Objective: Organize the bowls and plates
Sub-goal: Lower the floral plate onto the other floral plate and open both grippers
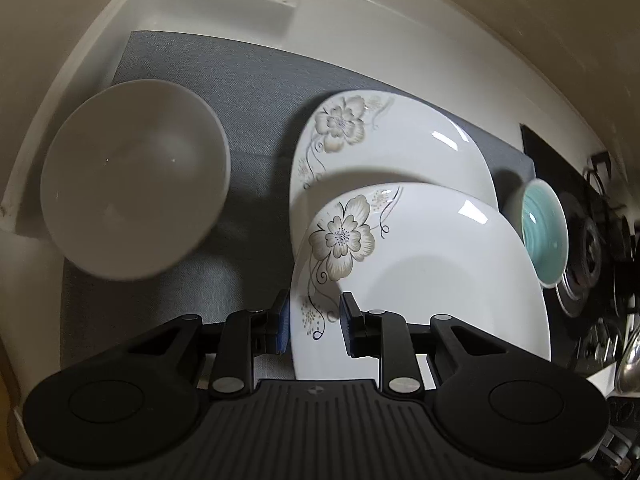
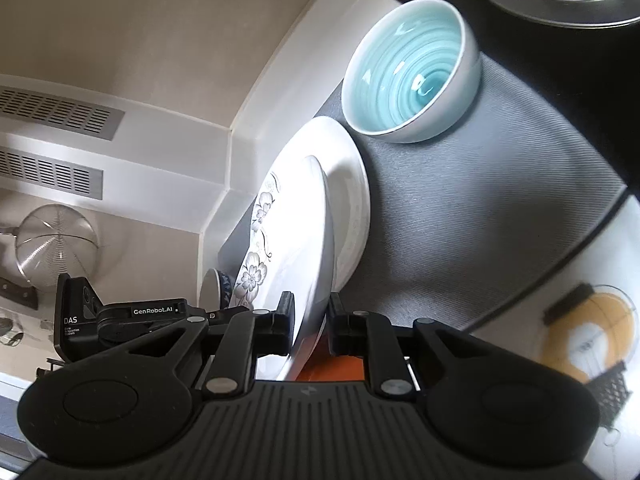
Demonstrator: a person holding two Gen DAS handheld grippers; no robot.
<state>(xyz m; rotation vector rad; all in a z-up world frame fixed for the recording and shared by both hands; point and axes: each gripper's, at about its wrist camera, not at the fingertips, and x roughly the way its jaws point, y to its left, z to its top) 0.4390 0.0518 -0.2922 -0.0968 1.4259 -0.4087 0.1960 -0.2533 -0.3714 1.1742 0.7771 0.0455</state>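
Note:
My left gripper is shut on the near rim of a white flowered plate, held above a second flowered plate on the grey mat. My right gripper is shut on the rim of the same held plate, with the lower plate beside it. A white bowl sits at the left on the mat. A teal bowl stands at the right, and also shows in the right wrist view. The left gripper's body shows at the lower left.
A white raised counter edge borders the mat at the back. A black stove with burners lies to the right. A metal strainer hangs at the left. A blue-patterned dish peeks out behind the plates.

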